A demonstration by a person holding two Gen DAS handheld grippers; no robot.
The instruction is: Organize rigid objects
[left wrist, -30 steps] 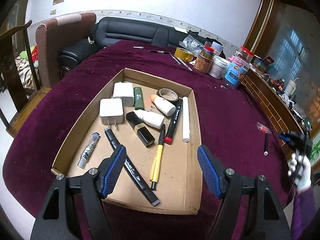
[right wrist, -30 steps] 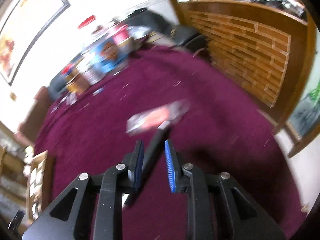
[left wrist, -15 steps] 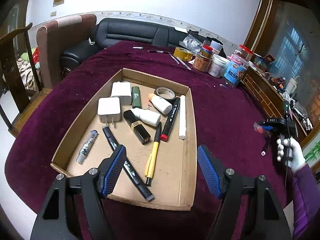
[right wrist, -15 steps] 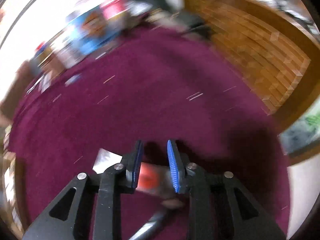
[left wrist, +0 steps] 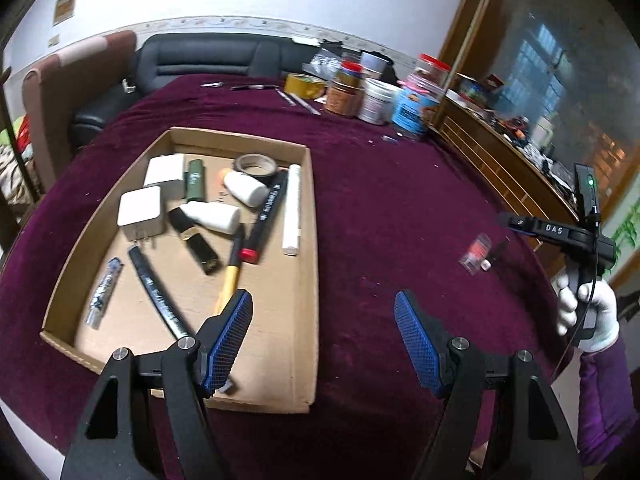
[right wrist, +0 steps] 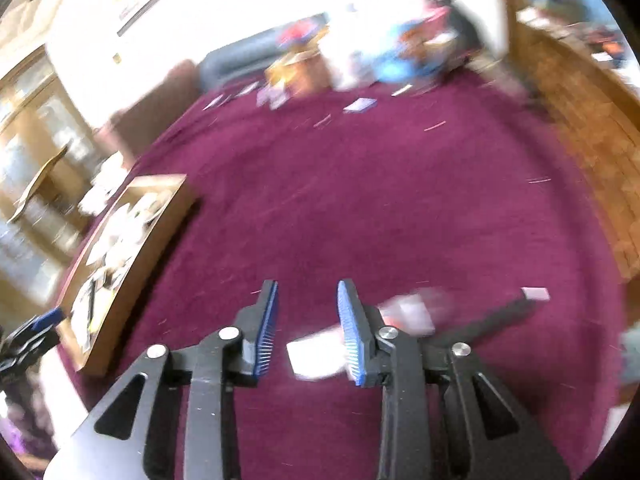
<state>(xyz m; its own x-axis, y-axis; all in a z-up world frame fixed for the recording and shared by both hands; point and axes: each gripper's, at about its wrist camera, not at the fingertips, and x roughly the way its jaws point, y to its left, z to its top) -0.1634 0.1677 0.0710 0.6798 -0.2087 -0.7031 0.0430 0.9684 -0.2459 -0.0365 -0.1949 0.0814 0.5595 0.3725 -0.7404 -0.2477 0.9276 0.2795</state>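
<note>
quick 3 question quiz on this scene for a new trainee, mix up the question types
1. True or false: the left tool has its jaws shut.
2. Where does the red-tipped marker lie? A) in the cardboard tray B) on the bare cloth C) on the sofa
3. Fill in: the tray holds ___ white chargers.

Key: 1 false, the jaws stand wide apart; 2 A; 3 two
</note>
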